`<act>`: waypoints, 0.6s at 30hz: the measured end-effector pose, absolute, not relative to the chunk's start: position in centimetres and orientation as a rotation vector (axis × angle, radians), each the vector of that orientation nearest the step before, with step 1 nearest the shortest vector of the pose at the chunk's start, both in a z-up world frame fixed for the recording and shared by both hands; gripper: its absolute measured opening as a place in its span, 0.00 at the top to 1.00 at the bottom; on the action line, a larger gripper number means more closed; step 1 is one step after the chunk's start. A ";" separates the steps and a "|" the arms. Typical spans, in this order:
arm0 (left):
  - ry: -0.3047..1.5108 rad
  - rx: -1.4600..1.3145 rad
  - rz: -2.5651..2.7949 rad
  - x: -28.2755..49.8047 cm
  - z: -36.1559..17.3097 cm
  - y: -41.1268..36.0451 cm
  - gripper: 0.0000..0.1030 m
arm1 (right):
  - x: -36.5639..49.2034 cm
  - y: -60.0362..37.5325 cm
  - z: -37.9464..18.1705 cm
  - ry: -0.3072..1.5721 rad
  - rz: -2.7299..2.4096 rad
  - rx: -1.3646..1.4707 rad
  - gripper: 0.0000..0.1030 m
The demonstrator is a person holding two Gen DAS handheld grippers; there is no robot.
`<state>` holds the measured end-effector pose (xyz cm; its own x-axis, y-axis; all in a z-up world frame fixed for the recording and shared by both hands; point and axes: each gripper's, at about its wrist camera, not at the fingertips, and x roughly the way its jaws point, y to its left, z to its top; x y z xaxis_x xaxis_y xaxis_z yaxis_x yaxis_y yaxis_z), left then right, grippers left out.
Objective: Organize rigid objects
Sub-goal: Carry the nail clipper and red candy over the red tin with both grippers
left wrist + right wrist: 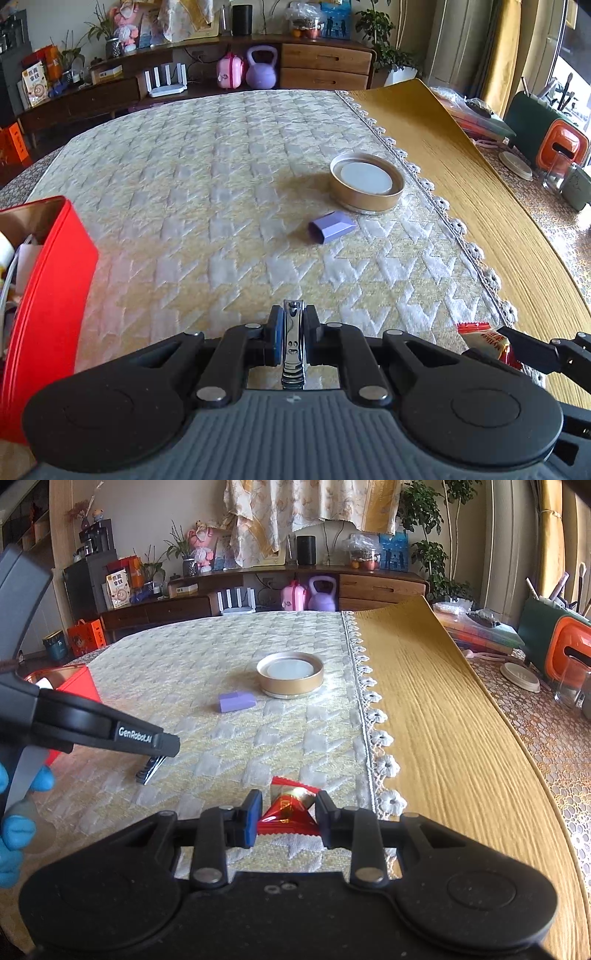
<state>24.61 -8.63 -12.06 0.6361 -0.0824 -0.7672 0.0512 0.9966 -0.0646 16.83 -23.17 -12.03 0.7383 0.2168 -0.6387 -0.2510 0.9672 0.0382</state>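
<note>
Left gripper [293, 332] pinches metal nail clipper [293, 339] upright between pressed-together pads, above patterned tablecloth [207, 192], just right of red box [51, 295]. Right gripper [288, 818] clamps red-and-gold wrapped candy [290, 806], nearer lace edge than red box. Purple block [331, 227] lies far beyond red box, just before gold round lid [365, 186]. Blue-gloved hand [16, 812] holds left gripper's handle.

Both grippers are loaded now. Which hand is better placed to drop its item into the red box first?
Left, probably. The left gripper is shut on the nail clipper, and the red box sits right beside it. The right gripper, holding the red candy packet, is farther away.
</note>
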 end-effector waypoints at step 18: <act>0.833 -0.143 -0.079 19.1 -8.0 -2.8 0.89 | 13.0 -18.8 -7.7 0.666 0.359 -0.071 0.71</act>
<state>19.12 -2.82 -7.98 0.6702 -0.1261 -0.7314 0.0138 0.9874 -0.1575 13.00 -18.80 -7.73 0.7271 0.3031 -0.6160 -0.3480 0.9362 0.0499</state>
